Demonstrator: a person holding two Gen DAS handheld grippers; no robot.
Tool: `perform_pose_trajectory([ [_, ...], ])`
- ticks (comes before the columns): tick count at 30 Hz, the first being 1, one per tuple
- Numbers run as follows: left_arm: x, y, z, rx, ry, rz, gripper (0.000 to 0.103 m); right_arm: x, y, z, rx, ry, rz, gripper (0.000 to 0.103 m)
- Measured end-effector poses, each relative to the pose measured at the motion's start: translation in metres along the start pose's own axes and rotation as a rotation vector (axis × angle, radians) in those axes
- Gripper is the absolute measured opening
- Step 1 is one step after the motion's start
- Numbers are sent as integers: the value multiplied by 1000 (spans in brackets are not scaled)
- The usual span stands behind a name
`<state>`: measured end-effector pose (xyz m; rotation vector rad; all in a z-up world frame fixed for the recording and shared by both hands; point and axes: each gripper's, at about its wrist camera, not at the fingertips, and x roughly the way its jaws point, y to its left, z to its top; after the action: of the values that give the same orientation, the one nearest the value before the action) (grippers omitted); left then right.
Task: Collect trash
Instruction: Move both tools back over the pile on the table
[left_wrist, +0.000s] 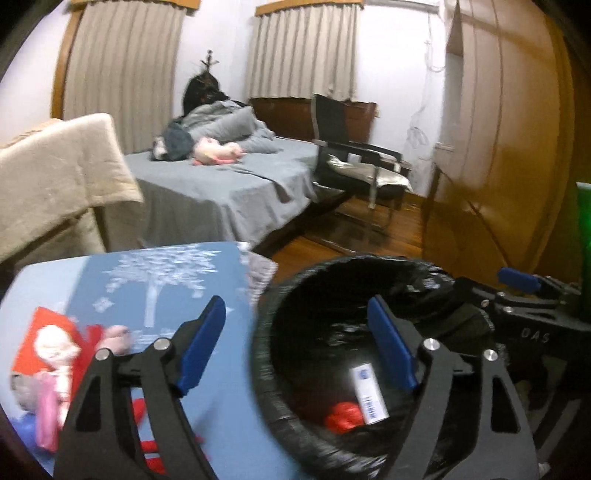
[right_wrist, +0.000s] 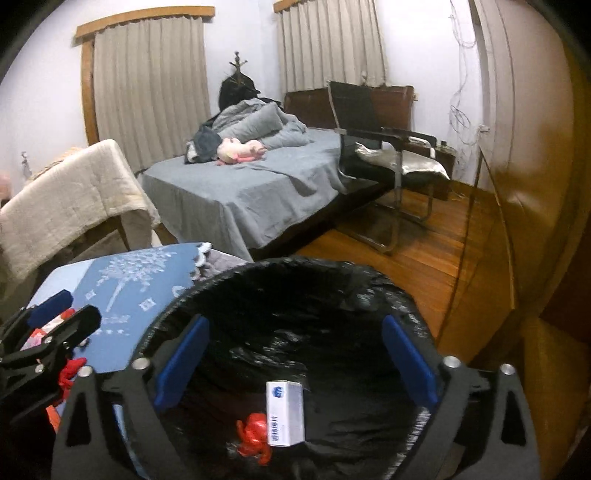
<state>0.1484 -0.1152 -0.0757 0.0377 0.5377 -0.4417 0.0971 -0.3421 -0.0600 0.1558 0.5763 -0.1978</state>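
On the left, the counter, covered by a blue cloth with a white tree print, still carries litter: a red wrapper with a pale printed figure near its left edge, something pink just below it, and red scraps partly hidden behind the left gripper. These look like thin film or paper, so I judge them feather-light, soft and prone to crumple or slide on the cloth. A pinch at a raised edge or fold should hold better than pressing on the flat middle. The pictures are blurred here, so what each piece is stays uncertain.

The left gripper's jaws stand wide apart with nothing between them, one finger over the cloth and the other over the bin.

To the right stands the black-lined trash bin, touching or just beside the counter's edge. In it lie a crumpled red wrapper and a small white carton with blue print, the two touching. The carton looks stiff and light, best taken across its narrow sides if it ever had to be moved. The liner is glossy and slack, easy to snag.

The right gripper hovers over the bin mouth, jaws spread fully and empty.
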Motion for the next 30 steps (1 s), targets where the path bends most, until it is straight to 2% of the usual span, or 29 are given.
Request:
perform_pose_trajectory([
  [10, -59, 82, -13, -59, -33, 250, 81, 7, 80, -5, -72, -6, 149, 97],
  [19, -95, 155, -33, -140, -14, 426, 79, 14, 160, -17, -161, 10, 284, 97],
  [24, -98, 198, -45, -218, 20, 489, 74, 20, 188, -21, -192, 20, 317, 97],
  [30, -91, 218, -59, -258, 63, 500, 70, 31, 212, -27, -219, 46, 336, 97],
])
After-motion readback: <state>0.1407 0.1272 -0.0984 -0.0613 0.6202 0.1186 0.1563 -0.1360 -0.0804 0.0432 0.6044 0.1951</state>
